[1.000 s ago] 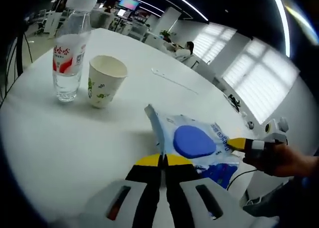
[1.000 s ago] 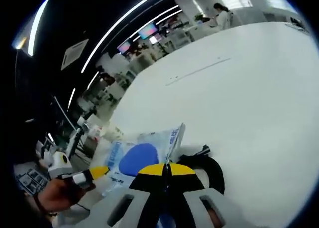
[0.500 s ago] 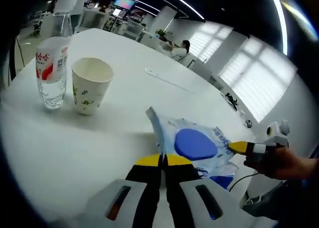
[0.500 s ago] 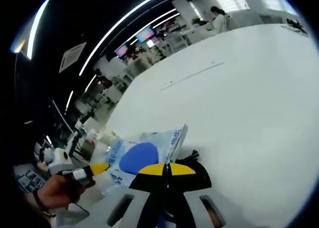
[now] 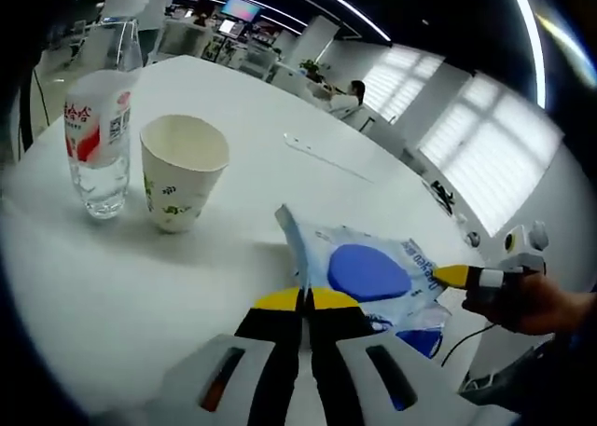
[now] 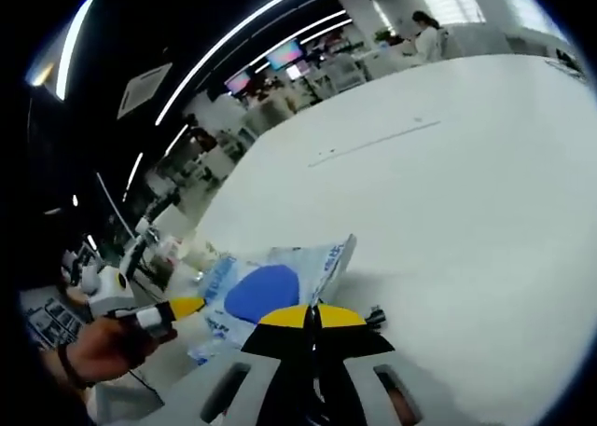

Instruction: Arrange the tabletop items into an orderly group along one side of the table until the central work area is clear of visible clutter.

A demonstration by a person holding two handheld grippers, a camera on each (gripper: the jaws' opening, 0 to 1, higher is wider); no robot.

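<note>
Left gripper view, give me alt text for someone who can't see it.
The left gripper, jaws closed, pinches a blue-and-white plastic packet over a white table, while the right gripper holds the packet's far end. To the left stand a paper cup and a water bottle.

Water bottle (image 5: 96, 137): clear plastic, red-and-white label, stood upright near table edge. Paper cup (image 5: 183, 184): white with green print, upright, open, looked empty, just beside bottle. Plastic packet (image 5: 364, 269): white-blue wrapper with big blue oval, crumpled, lay nearer, one corner raised; also seen at (image 6: 266, 291).
</note>
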